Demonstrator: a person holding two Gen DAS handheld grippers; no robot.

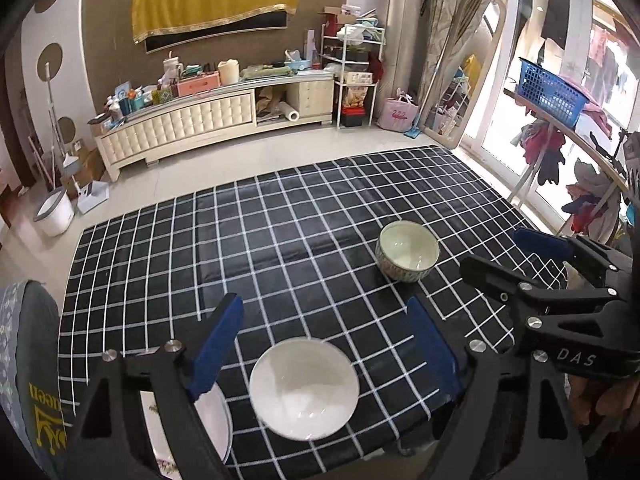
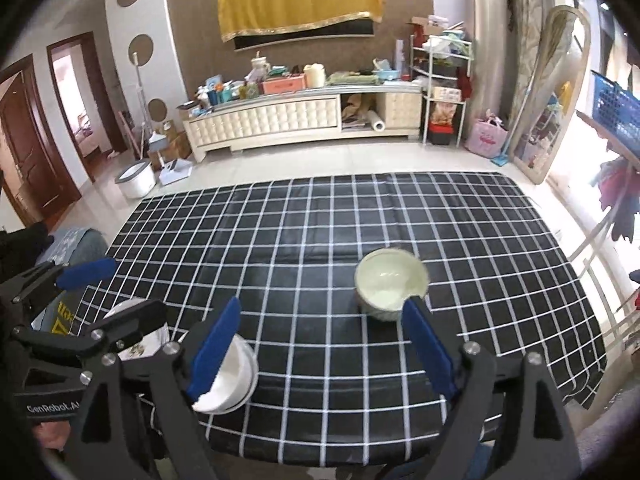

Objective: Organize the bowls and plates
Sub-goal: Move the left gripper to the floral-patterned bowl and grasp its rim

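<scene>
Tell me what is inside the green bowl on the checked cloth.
The green bowl looks empty: pale glazed inside with only light glare. In the right wrist view a blue fingertip hides a little of its near rim.

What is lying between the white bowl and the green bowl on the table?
Nothing: only bare checked tablecloth separates the white bowl from the green bowl, seen in the left wrist view.

your left gripper's blue-padded finger (image 1: 216,344) covers part of the flat white plate with a floral rim (image 1: 218,424), and the frame's bottom edge cuts that plate off. in the right wrist view the blue pad (image 2: 216,350) hides the near side of the plain white bowl (image 2: 240,376), and the other pad (image 2: 424,344) overlaps the pale green patterned bowl's (image 2: 390,280) rim
</scene>
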